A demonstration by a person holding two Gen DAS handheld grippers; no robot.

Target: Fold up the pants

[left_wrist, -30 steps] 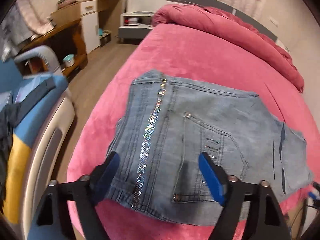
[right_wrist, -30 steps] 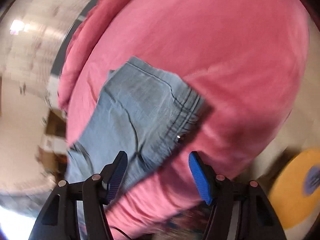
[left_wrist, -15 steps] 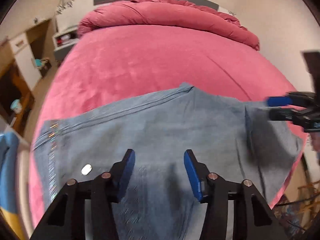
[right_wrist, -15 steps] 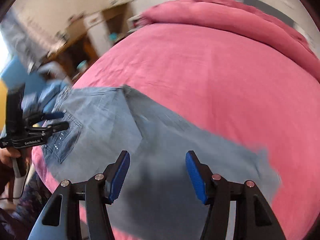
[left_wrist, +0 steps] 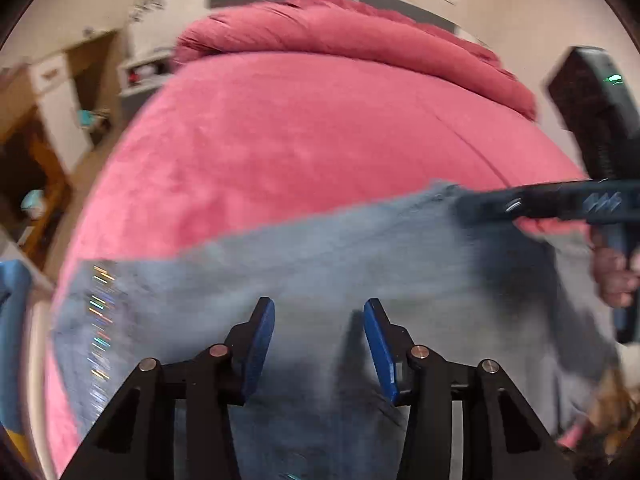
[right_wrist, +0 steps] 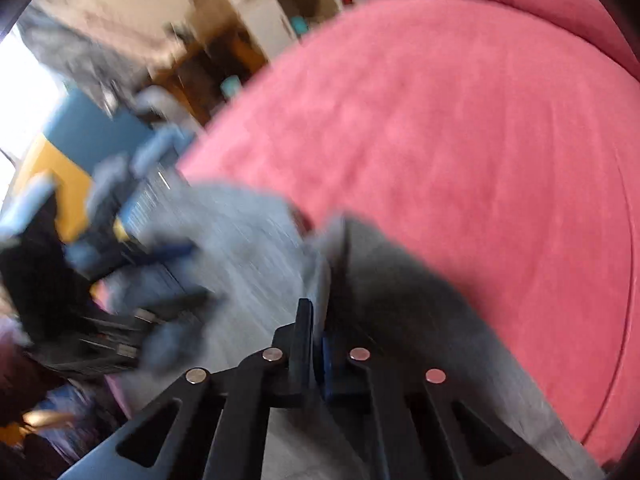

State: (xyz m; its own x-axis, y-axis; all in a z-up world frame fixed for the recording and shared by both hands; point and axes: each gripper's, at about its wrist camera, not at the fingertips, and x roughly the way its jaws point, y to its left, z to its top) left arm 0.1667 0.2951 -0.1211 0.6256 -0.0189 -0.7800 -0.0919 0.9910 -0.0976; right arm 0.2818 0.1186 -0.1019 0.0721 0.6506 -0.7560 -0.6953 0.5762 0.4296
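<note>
Denim pants (left_wrist: 320, 264) lie spread across the near edge of a pink bed (left_wrist: 304, 132), blurred by motion, with a strip of glinting sequins (left_wrist: 98, 320) running down their left end. Off the left side of the bed, in the left wrist view, wooden shelving and a white cabinet (left_wrist: 60, 92) stand along the wall, and a blue-and-yellow object (left_wrist: 12, 320) crowds the bed's corner. The left gripper (left_wrist: 319, 312) hangs over the middle of the pants with its blue pads apart; its jaws have just been closing, and the fabric lies below them rather than between them. Behind, a rolled pink duvet (left_wrist: 352, 36) stretches along the headboard. To the right, the right gripper (left_wrist: 464, 204) reaches in across the far right corner of the pants, a hand (left_wrist: 612, 276) on its handle. In the right wrist view its jaws stand pressed together, having just closed, with a raised fold of the denim (right_wrist: 320, 248) rising right at their tips; whether cloth is pinched there cannot be told.
</note>
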